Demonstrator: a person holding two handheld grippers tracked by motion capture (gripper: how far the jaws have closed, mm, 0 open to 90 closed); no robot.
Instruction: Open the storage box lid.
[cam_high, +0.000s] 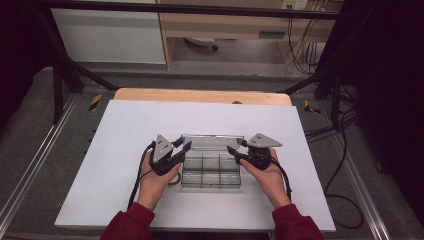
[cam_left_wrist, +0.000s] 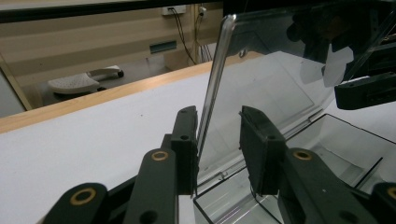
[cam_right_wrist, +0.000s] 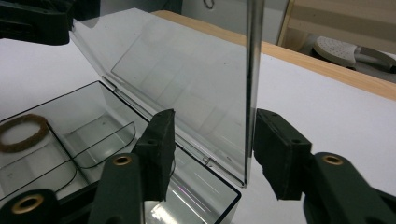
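A clear plastic compartment box (cam_high: 210, 174) lies on the white sheet (cam_high: 120, 150), its hinged lid (cam_high: 212, 141) raised nearly upright. My left gripper (cam_high: 183, 145) is at the lid's left edge. In the left gripper view the gripper (cam_left_wrist: 217, 126) is open, and the lid's edge (cam_left_wrist: 210, 93) stands between the jaws, close to the left one. My right gripper (cam_high: 234, 150) is at the lid's right edge. In the right gripper view the gripper (cam_right_wrist: 212, 126) is also open, with the lid's edge (cam_right_wrist: 250, 84) close to the right jaw. A brown ring (cam_right_wrist: 21, 133) shows through the box's far side.
The white sheet covers a wooden table (cam_high: 200, 95) with bare room on all sides of the box. Black frame bars (cam_high: 65, 70) and cables (cam_high: 340, 150) flank the table. A white shoe (cam_left_wrist: 79, 81) lies on the floor behind.
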